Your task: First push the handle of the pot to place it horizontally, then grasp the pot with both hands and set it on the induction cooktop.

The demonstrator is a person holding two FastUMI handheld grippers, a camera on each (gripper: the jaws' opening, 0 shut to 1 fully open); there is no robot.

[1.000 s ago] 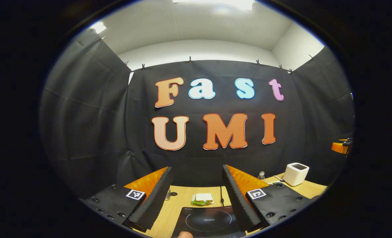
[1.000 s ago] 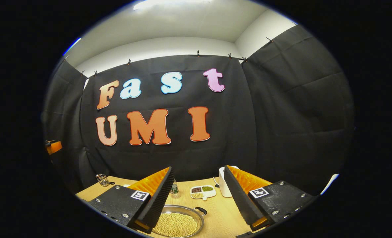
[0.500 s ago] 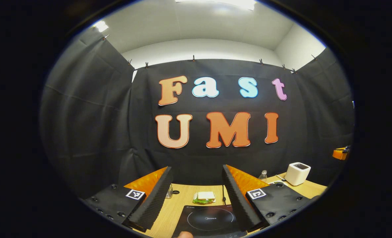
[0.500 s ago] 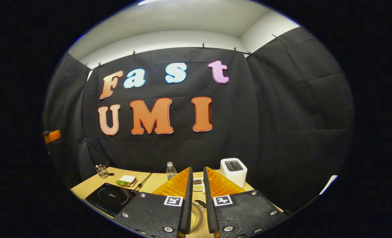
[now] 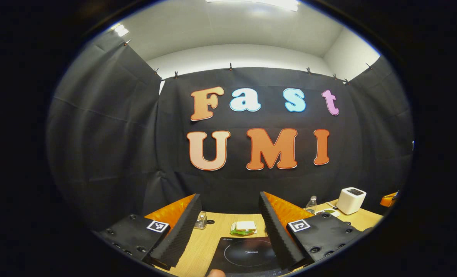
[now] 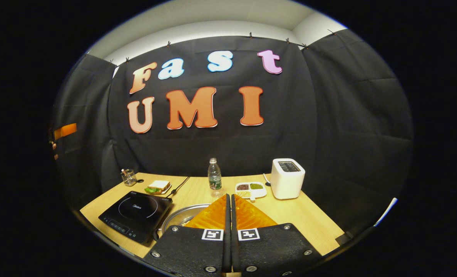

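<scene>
The steel pot (image 6: 177,218) sits on the wooden table just right of the black induction cooktop (image 6: 136,215); my right fingers hide most of it, handle included. My right gripper (image 6: 228,197) hovers above the pot's right side, its fingers pressed together with nothing between them. My left gripper (image 5: 229,195) is open and empty, held above the cooktop (image 5: 247,256), which lies between and below its fingers. A person's fingertip (image 5: 215,273) shows at the bottom edge of the left gripper view.
Along the back of the table (image 6: 313,223) stand a glass jar (image 6: 128,177), a sandwich on a plate (image 6: 158,186), a water bottle (image 6: 214,175), a divided dish of beans (image 6: 250,188) and a white toaster (image 6: 287,178). The cooktop's cord (image 6: 180,184) runs toward the wall.
My right gripper went from open to shut and pulled up and back, bringing the whole tabletop into its view. The left gripper turned slightly left and stayed open.
</scene>
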